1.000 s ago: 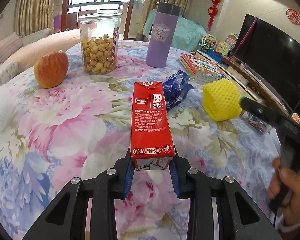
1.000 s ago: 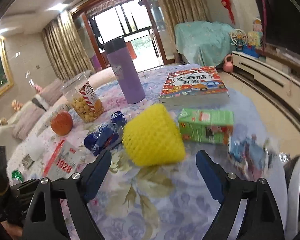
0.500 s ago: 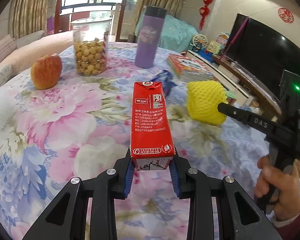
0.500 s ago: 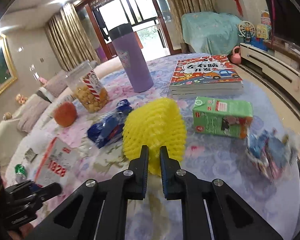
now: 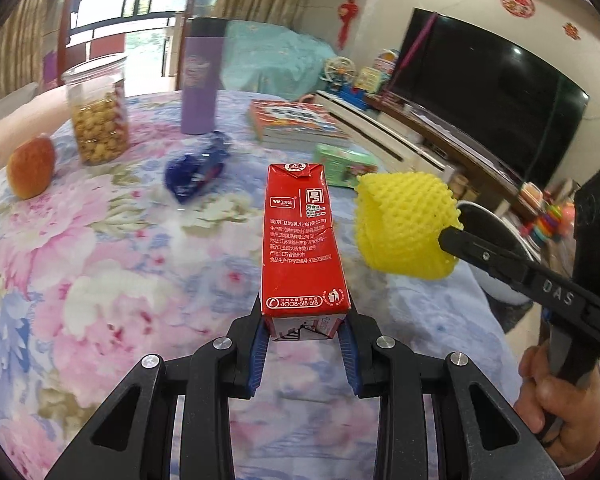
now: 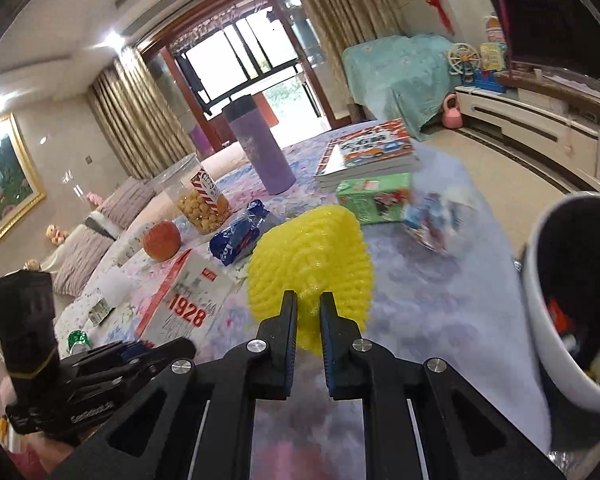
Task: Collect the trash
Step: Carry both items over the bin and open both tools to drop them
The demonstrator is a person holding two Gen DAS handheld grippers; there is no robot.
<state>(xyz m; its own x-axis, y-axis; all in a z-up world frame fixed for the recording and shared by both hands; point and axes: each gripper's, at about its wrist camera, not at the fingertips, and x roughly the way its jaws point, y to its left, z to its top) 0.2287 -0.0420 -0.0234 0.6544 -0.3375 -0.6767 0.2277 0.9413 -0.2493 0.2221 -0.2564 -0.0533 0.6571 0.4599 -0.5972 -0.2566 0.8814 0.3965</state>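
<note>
My left gripper (image 5: 304, 326) is shut on a red milk carton (image 5: 302, 240) and holds it above the floral tablecloth; the carton also shows in the right wrist view (image 6: 180, 300). My right gripper (image 6: 308, 308) is shut on a yellow foam fruit net (image 6: 310, 268), lifted off the table; the net also shows in the left wrist view (image 5: 406, 224). A white trash bin (image 6: 568, 280) stands off the table's right edge, close to the right gripper. A blue wrapper (image 5: 196, 172), a green carton (image 5: 342, 164) and a crumpled clear wrapper (image 6: 432, 216) lie on the table.
A jar of snacks (image 5: 98, 120), an apple (image 5: 32, 168), a purple flask (image 5: 200, 80) and a stack of books (image 5: 296, 120) stand at the far side. A TV (image 5: 488, 92) and cabinet are on the right.
My right gripper closed on the yellow net and lifted it towards the bin at the right. My left gripper carried the red carton rightwards, staying shut.
</note>
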